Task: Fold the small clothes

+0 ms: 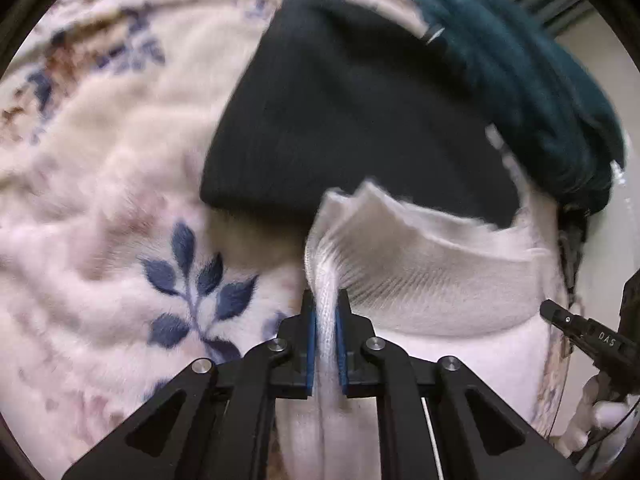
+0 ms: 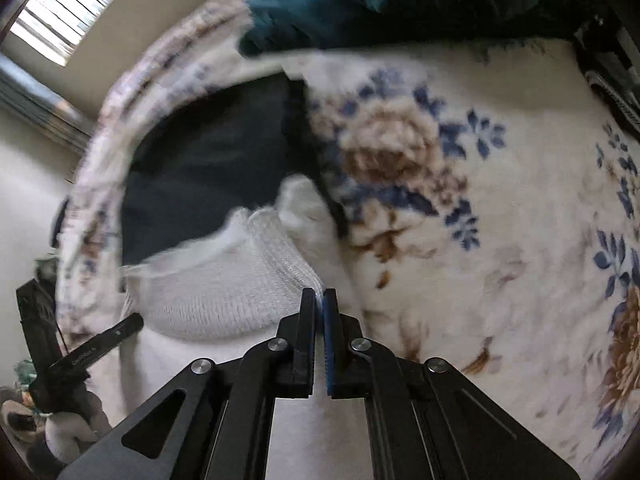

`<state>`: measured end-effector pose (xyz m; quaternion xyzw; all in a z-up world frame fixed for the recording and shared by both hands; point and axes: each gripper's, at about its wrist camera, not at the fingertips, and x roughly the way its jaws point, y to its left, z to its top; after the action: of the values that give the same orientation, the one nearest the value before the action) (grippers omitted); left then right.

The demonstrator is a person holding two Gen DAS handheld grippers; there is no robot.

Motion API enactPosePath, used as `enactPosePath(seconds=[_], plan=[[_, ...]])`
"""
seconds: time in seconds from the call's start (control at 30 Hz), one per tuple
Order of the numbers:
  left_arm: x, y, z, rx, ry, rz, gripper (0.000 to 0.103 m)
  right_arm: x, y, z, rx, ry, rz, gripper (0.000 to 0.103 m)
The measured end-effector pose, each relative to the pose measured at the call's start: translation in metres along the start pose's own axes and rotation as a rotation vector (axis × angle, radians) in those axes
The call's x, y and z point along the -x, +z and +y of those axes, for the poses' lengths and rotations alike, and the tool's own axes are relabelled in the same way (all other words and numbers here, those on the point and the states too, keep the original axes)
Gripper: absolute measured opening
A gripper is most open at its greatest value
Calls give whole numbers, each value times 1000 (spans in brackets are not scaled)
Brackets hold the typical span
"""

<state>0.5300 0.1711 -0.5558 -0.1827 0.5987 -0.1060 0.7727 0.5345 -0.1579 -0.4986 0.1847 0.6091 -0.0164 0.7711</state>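
Left wrist view: the left gripper [image 1: 327,312] points steeply down, its jaws clamped on a bunched edge of the white sock [image 1: 420,268], whose ribbed cuff fans out to the right over a black garment [image 1: 348,120]. Both lie on a floral blanket [image 1: 100,200], with a teal cloth [image 1: 520,60] at upper right. The right gripper [image 1: 592,340] enters at the right edge, a gloved hand [image 1: 600,412] below it. Right wrist view: the right gripper [image 2: 319,300] also points steeply down, its jaws nearly together on the sock's [image 2: 224,280] opposite edge. Only this view shows a window with blinds [image 2: 60,12] at upper left and the blanket's [image 2: 500,240] brown rose pattern; the left gripper [image 2: 100,344] appears at lower left, held by a hand [image 2: 68,428]. The black garment [image 2: 208,172] lies beyond the sock.
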Motion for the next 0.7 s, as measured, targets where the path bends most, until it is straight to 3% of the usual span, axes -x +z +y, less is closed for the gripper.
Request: enactPosePath(seconds=[0.07, 0.13, 0.2, 0.27, 0.4, 0.53, 0.6, 0.7], plan=[[0, 2, 7, 47, -64, 28, 12, -14, 2, -6, -26, 42, 74, 4], [22, -4, 14, 101, -137, 9, 27, -11, 1, -15, -60, 126, 119, 13], [48, -17, 21, 141, -195, -38, 56, 7, -6, -21, -36, 178, 99, 39], [69, -40, 30, 175, -256, -75, 69, 16, -16, -29, -24, 210, 109, 53], [56, -70, 40, 199, -283, -8, 69, 2, -46, -60, -64, 357, 212, 86], [18, -87, 35, 209, -329, 84, 69, -38, -64, -73, -108, 455, 329, 88], [10, -90, 30, 196, -335, 84, 77, -58, -69, -71, -115, 524, 381, 88], [8, -90, 26, 226, -383, 67, 78, -77, -76, -63, -121, 567, 414, 88]])
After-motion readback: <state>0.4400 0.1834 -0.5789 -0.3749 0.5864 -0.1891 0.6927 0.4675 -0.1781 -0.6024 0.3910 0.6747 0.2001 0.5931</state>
